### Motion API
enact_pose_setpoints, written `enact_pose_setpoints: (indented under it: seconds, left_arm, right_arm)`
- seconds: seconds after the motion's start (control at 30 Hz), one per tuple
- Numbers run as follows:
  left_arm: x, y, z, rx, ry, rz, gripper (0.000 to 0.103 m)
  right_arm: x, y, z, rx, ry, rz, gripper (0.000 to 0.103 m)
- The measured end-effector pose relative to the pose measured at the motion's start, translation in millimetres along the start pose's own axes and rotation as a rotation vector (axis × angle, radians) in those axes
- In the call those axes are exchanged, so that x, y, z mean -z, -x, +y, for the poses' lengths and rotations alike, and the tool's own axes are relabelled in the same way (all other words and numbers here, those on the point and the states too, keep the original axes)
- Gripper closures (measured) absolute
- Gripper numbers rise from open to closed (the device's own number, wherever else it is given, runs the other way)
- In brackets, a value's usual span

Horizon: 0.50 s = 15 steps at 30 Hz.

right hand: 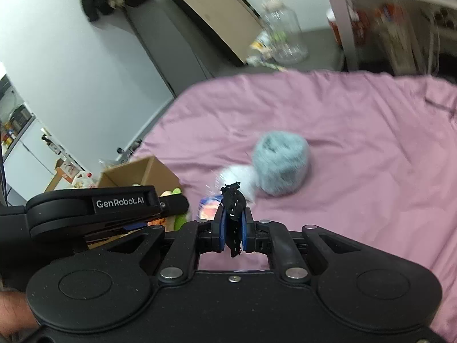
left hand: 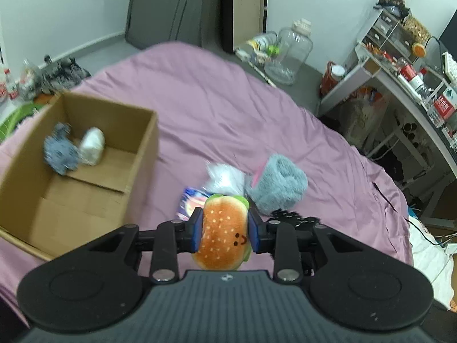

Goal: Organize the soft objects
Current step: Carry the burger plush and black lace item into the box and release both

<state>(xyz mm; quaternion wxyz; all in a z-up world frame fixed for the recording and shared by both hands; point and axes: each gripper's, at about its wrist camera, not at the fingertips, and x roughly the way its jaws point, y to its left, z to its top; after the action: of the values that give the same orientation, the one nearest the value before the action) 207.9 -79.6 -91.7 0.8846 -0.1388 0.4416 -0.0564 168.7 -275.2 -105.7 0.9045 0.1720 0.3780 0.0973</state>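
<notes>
My left gripper [left hand: 225, 230] is shut on a plush hamburger [left hand: 224, 235] and holds it above the pink bed sheet [left hand: 217, 105]. An open cardboard box [left hand: 94, 171] stands to its left, with a grey-blue plush [left hand: 60, 154] and a white soft object [left hand: 92, 145] inside. My right gripper [right hand: 232, 228] is shut on a black cloth piece [right hand: 234, 217]. On the bed ahead lie a fluffy grey-blue roll [right hand: 281, 165] [left hand: 275, 183], a white crinkly bag [left hand: 225, 178] [right hand: 240, 178] and a blue-and-pink packet [left hand: 191, 203].
A large clear jar [left hand: 291, 51] and clutter stand on the floor beyond the bed. A cluttered white desk [left hand: 400, 85] is at the right. The left gripper's body [right hand: 94, 208] sits close to the left in the right wrist view.
</notes>
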Motion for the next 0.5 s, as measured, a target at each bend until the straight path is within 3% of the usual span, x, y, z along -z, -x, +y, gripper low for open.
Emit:
enact_pose_setpoints:
  seconds: [0.5]
  left_arm:
    - [-11.7,43.4,55.6,-0.023,0.01,-0.056,0.072]
  right_arm:
    - [5.3,15.0,57.0,0.016,0.161,-0.12,0.092]
